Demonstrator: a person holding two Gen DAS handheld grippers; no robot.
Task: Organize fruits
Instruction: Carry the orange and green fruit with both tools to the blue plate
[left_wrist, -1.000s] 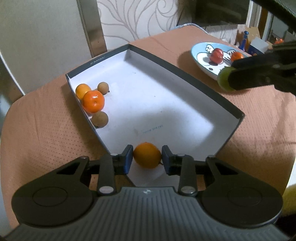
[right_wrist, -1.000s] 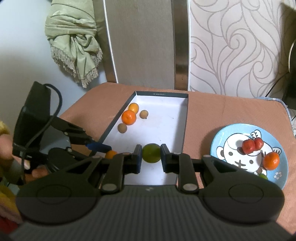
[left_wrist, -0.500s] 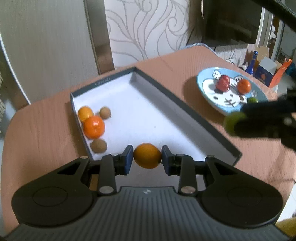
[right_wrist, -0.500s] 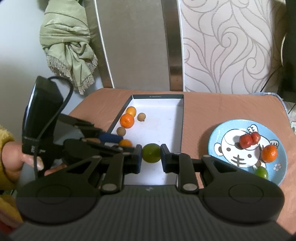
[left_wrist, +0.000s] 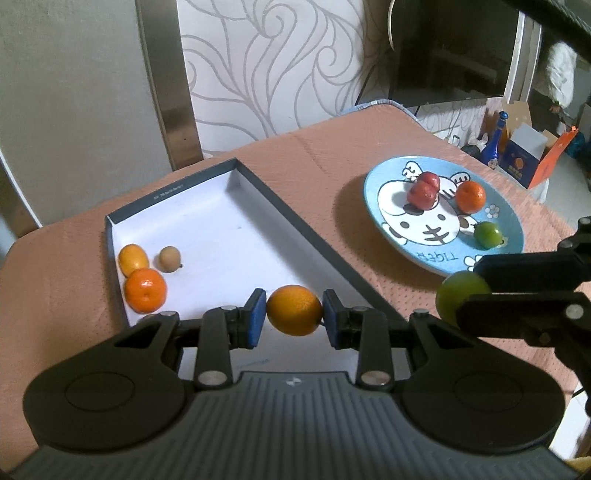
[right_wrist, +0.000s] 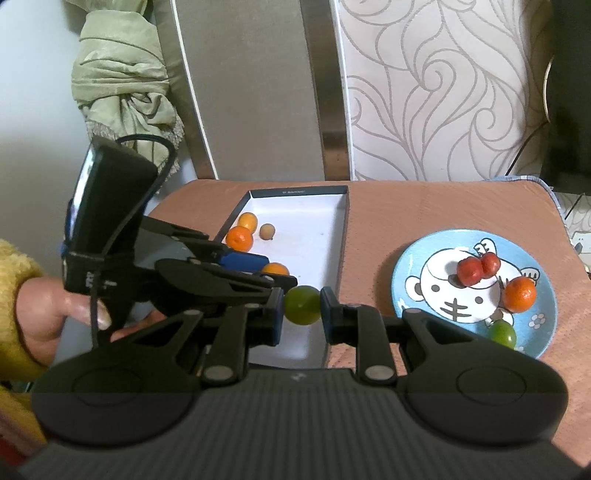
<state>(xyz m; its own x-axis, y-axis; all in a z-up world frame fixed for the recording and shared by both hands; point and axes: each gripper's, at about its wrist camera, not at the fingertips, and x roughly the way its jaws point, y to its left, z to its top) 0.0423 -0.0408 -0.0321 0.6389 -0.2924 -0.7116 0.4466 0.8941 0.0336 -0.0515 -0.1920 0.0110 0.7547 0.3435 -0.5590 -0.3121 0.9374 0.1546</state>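
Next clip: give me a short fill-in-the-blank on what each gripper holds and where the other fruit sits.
1. The left gripper is shut on an ____ fruit.
2. The right gripper is shut on a ____ fruit.
3. Two red fruits lie on the blue ____.
4. A small brown fruit lies inside the ____.

Missing words: orange; green; plate; box

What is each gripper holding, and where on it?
Left gripper: orange fruit, pinched at its two ends. Right gripper: green fruit, pinched across its sides.

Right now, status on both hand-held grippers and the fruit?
Left hand-held gripper shut on orange fruit. Right hand-held gripper shut on green fruit. Both above box. Nothing in the way.
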